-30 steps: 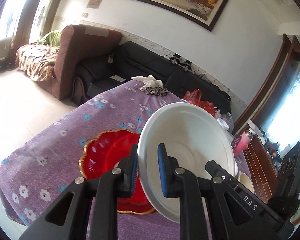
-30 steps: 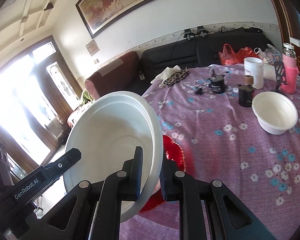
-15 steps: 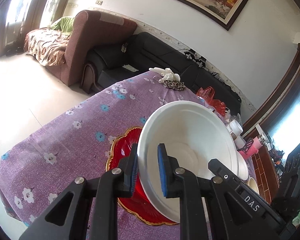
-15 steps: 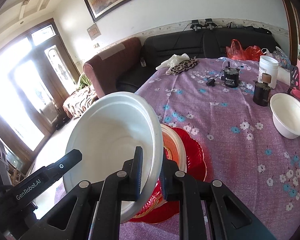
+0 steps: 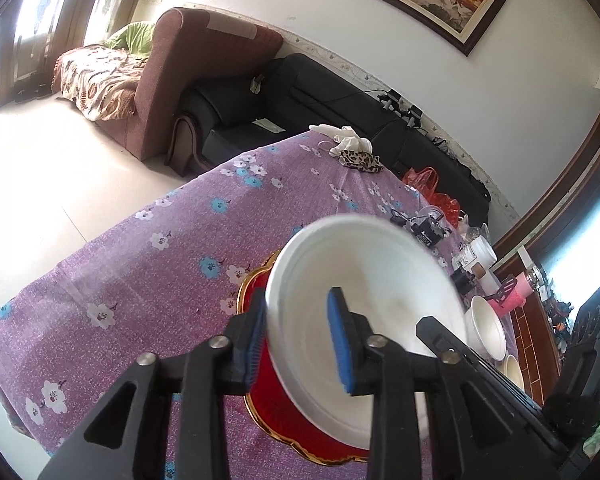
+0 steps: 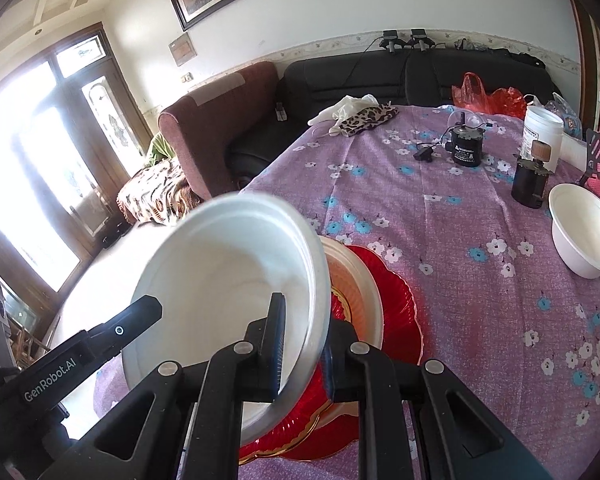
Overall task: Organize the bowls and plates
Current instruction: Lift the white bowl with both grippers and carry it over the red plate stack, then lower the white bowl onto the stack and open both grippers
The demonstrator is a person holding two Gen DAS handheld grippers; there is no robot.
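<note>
A large white bowl hangs tilted over a red gold-rimmed plate on the purple flowered table. A smaller pale dish lies on that plate, under the bowl. My right gripper is shut on the bowl's near rim. In the left wrist view the same bowl covers most of the red plate. My left gripper straddles the opposite rim and its jaws are opening. One blue pad stands clear inside the bowl.
A second white bowl sits at the right, near a dark corked bottle, a white jar and a black motor. A cloth pile lies at the far edge. Sofas stand beyond; the table edge drops off at the left.
The left jaws have spread off the bowl's rim, which they pinched before. Both hands sank a little with the bowl, which now sits lower over the red plate.
</note>
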